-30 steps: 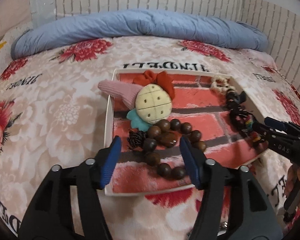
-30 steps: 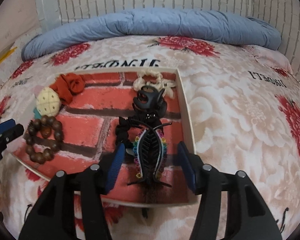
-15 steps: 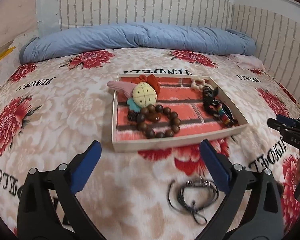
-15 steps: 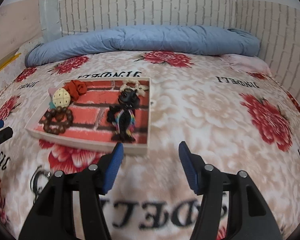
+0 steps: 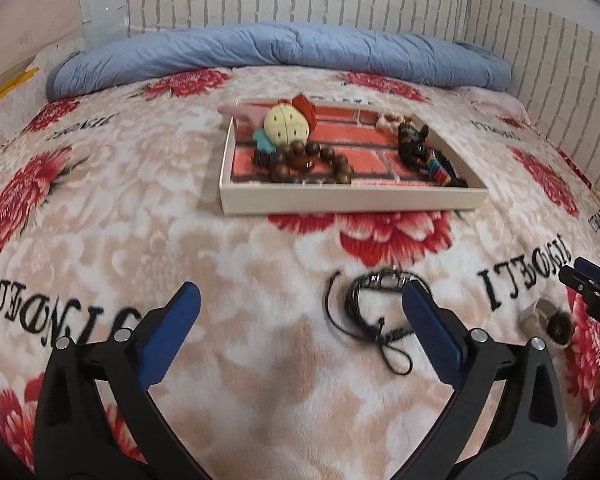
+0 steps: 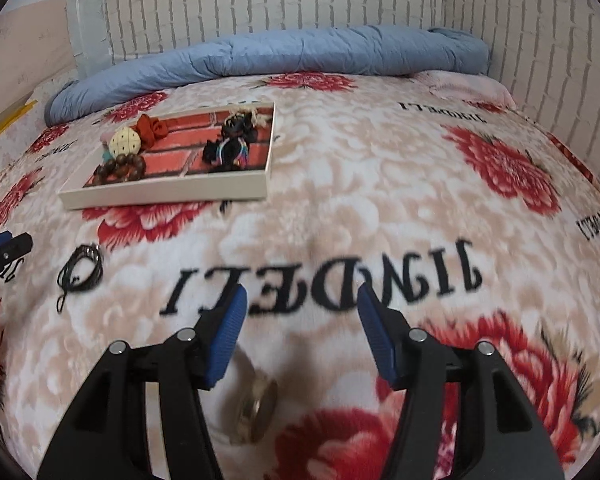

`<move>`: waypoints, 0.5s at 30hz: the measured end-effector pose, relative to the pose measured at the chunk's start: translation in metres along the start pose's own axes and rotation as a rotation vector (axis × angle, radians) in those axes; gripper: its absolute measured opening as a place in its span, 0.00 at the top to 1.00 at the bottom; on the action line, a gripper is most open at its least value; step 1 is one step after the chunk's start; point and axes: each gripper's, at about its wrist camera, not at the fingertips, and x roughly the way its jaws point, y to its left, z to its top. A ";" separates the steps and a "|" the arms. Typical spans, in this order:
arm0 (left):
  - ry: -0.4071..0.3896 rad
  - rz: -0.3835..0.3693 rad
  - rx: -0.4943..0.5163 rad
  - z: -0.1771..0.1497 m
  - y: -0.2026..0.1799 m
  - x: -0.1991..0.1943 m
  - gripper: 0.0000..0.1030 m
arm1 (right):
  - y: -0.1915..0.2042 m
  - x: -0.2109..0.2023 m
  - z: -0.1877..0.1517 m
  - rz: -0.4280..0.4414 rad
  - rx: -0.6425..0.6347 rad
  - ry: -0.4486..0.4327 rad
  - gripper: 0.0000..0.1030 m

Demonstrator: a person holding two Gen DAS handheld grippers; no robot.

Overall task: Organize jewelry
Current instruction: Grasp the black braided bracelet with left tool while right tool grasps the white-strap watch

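A: Jewelry is mostly gathered in the tray [image 5: 352,202] at the upper middle of the left wrist view, on the flowered blanket [image 5: 100,208] of the bed: a wooden bead bracelet [image 5: 312,162], a cream round piece [image 5: 286,126], a black hair clip [image 5: 412,142]. Two pieces are left outside it. What is to be picked up first?

B: A black cord bracelet [image 5: 374,304] is seen at the lower middle of that view, just inside the right finger of the left tongs [image 5: 300,322]. A round metal piece [image 6: 256,408], possibly a ring, is seen at the bottom of the right wrist view, below the right tongs [image 6: 298,328].

A: How are the tongs held?

B: Both are released and empty. The left pair is spread wide; the right pair is parted about halfway, with nothing between the pads.

A: How should the step be done well?

B: The left tongs should probably be shifted toward the right of the frame so the cord bundle is centred, then lowered into the plush before being closed, with the thick coil pinched rather than the loose tail. The metal piece is likely to slip or sink into the pile, so it should be gripped across its edges.
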 end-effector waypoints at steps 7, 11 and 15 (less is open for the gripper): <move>0.010 0.003 0.007 -0.003 -0.007 0.007 0.05 | 0.012 -0.006 -0.016 0.030 -0.025 0.014 0.45; 0.025 -0.005 0.007 -0.003 -0.011 0.014 0.06 | 0.018 0.001 -0.021 0.010 -0.050 0.035 0.46; 0.034 -0.012 0.015 -0.004 -0.014 0.019 0.07 | 0.016 0.010 -0.028 0.015 -0.046 0.072 0.54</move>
